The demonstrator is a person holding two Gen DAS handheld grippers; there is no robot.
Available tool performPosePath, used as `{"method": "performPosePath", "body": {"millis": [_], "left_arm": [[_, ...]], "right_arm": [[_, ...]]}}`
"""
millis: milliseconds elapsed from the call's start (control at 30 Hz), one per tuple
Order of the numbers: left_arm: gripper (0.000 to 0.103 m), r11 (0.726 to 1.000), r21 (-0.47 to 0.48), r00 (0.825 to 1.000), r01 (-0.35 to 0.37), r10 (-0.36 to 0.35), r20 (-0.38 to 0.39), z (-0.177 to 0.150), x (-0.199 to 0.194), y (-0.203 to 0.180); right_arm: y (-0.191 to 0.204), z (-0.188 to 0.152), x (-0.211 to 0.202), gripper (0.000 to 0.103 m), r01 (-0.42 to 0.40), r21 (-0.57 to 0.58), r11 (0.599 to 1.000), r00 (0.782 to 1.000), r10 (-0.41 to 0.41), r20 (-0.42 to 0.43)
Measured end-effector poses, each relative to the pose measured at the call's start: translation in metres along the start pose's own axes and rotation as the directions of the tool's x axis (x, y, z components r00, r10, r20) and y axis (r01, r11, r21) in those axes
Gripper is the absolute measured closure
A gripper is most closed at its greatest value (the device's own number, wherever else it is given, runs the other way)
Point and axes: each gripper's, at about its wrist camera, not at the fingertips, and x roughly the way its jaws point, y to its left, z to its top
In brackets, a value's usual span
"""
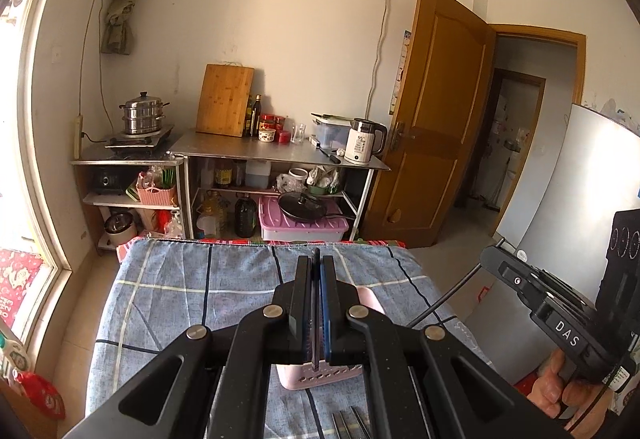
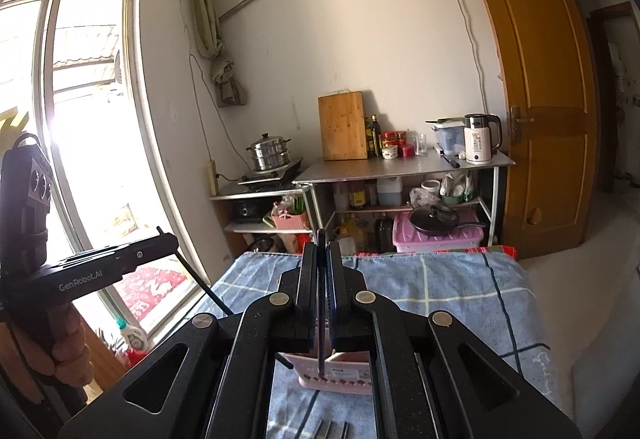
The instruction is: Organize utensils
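We find the left gripper [image 1: 316, 267] at frame centre, jaws closed on a thin dark chopstick [image 1: 317, 323] standing between the pads. The right gripper [image 2: 322, 259] likewise sits clamped on another chopstick [image 2: 321, 319]. Below both, at lower centre, a pink basket [image 1: 320, 379] rests on the blue checked cloth [image 1: 180, 287]. More utensils [image 2: 332, 429] lie at the bottom edge.

A thin dark chopstick [image 1: 316, 319] is clamped between closed jaws, running lengthwise with its tip above a pink slotted basket [image 1: 320, 379] on the blue checked cloth. A second dark chopstick [image 2: 321, 303] is pinched the same way over that basket [image 2: 340, 379]. More metal utensils [image 1: 350, 423] lie side by side near the basket.
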Motion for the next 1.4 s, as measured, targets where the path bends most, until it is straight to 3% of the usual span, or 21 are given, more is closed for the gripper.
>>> {"method": "performPosePath", "body": {"millis": [333, 700, 967, 1300, 1400], "left_arm": [[0.1, 1.0, -0.025, 1.0, -0.015, 0.015, -0.021, 0.007, 0.036, 0.015], [0.1, 1.0, -0.013, 1.0, -0.016, 0.016, 0.001, 0.03, 0.035, 0.015], [0.1, 0.999, -0.029, 0.997, -0.016, 0.014, -0.071, 0.005, 0.063, 0.019], [0.099, 0.998, -0.055, 0.979, -0.04, 0.028, -0.204, -0.033, 0.109, 0.032], [0.099, 0.998, -0.049, 0.976, -0.046, 0.035, -0.214, -0.04, 0.114, 0.036]], "right_arm": [[-0.008, -0.004, 0.028, 0.099, -0.002, 0.033, 0.999, 1.0, 0.002, 0.003], [-0.012, -0.004, 0.038, 0.099, -0.006, 0.04, 0.999, 1.0, 0.006, -0.01], [-0.019, -0.017, 0.048, 0.099, 0.008, 0.054, 0.998, 0.998, -0.005, -0.057], [-0.028, -0.041, 0.078, 0.099, 0.026, 0.071, 0.997, 0.986, -0.014, -0.166], [-0.03, -0.047, 0.085, 0.098, 0.03, 0.057, 0.998, 0.979, -0.018, -0.204]]}}
